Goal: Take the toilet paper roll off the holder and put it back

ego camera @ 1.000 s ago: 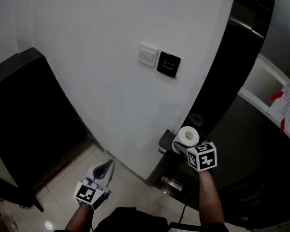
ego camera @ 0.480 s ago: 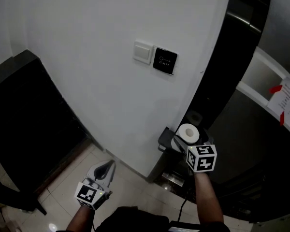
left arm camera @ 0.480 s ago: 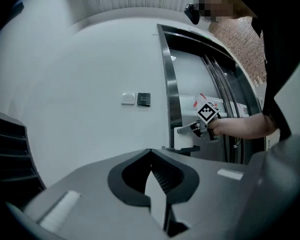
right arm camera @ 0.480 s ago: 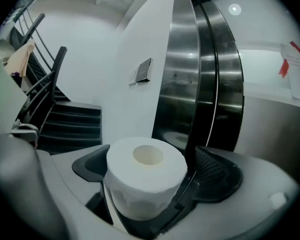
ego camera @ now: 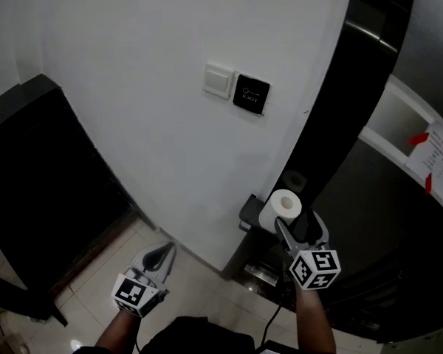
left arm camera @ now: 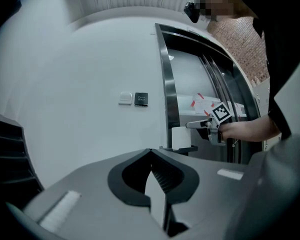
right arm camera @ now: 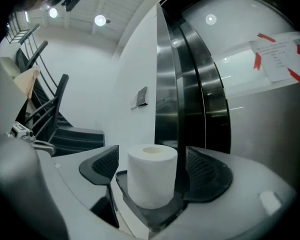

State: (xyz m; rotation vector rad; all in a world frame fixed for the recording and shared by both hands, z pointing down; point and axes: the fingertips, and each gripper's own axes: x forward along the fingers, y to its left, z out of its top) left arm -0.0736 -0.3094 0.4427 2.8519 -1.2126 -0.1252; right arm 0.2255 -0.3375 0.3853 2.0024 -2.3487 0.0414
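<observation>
Okay, status: we see the toilet paper roll (right arm camera: 151,176) upright on the holder (right arm camera: 155,215), a small dark shelf at the corner where the white wall (ego camera: 155,87) meets the dark metal frame (ego camera: 332,124). The roll covers most of the shelf, core hole facing up.

Right tongs (ego camera: 297,226) are level and straddle the roll. The jaws are apart and have just been closing, with a visible gap on each side, so no pad contact.

Left tongs (ego camera: 162,252) are well apart from the holder, low over the tiled floor (ego camera: 96,301). Their jaws are together, tips meeting, with nothing between them.

A white light switch (ego camera: 218,80) and a black panel (ego camera: 252,94) sit side by side on the wall above the holder.
</observation>
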